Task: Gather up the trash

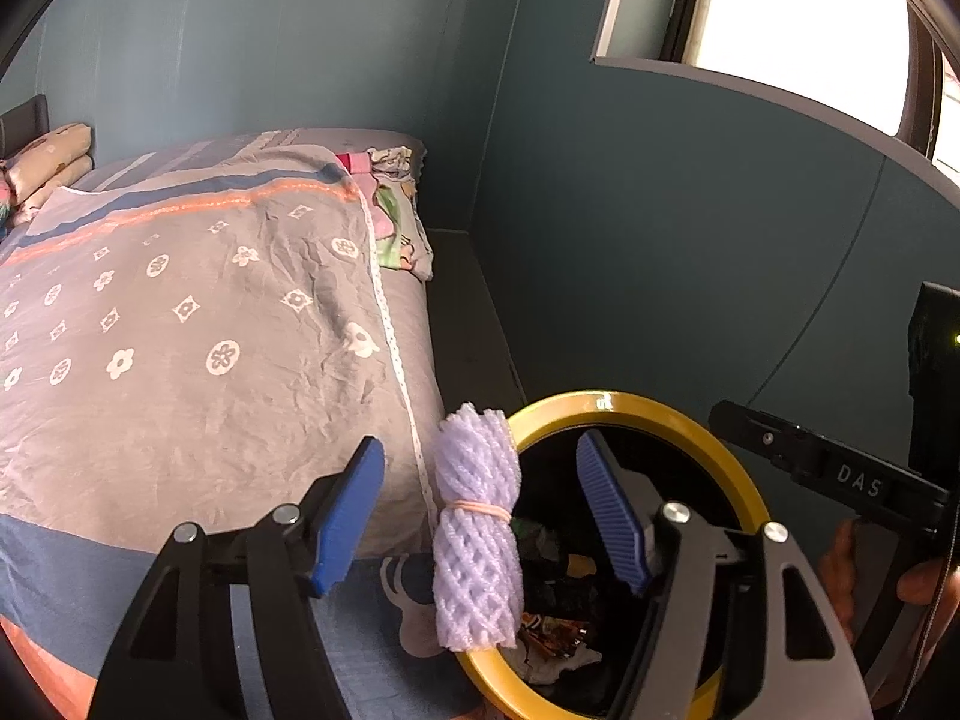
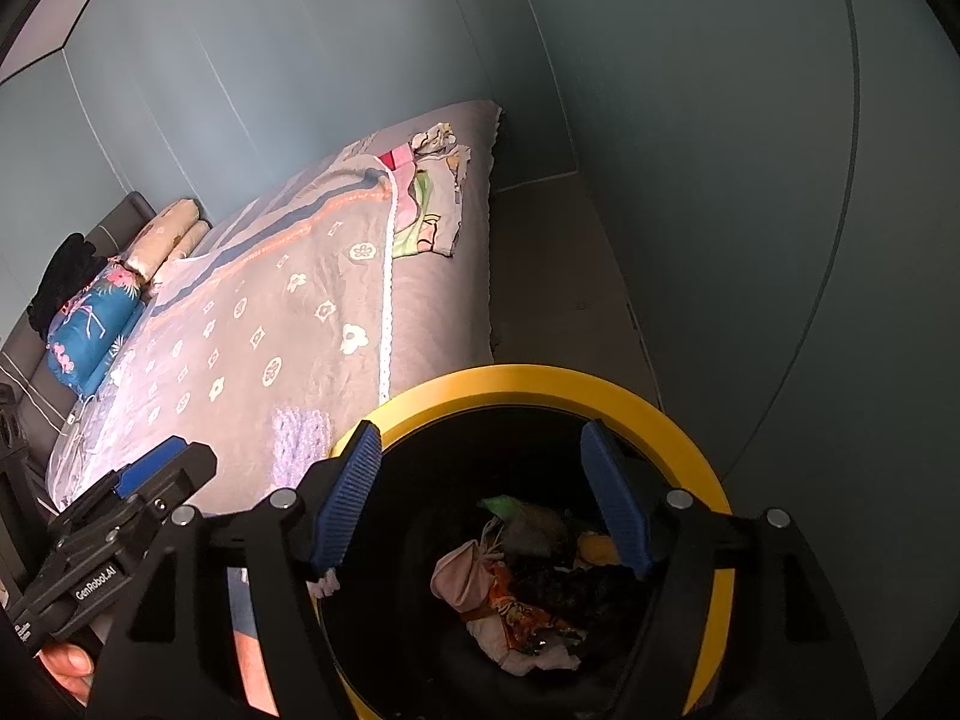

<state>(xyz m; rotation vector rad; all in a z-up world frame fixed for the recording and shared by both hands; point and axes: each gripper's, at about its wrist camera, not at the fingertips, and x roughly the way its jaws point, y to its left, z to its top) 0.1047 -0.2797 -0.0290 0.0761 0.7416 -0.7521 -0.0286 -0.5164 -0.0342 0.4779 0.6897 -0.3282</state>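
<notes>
- A round bin with a yellow rim (image 1: 678, 414) (image 2: 540, 378) stands low in both views, just beside the bed (image 1: 198, 324) (image 2: 288, 312).
- Inside the bin lies mixed trash (image 2: 516, 594) (image 1: 558, 630): a pinkish wad, orange wrappers, white scraps, something green and something yellow.
- A roll of lilac foam netting (image 1: 477, 528), cinched by a rubber band, shows upright at lower centre of the left view, against the bin's left rim and the bed edge; no pad touches it. Whether it rests on anything cannot be told.
- The left tool (image 1: 480, 516) points downward, its blue pads spread, one over the bedspread, the other over the bin mouth.
- The right tool (image 2: 483, 498) is tilted down over the bin opening, pads spread wide with nothing between them.
- A hand (image 1: 840, 570) grips the right tool's handle at the right edge of the left view.
</notes>
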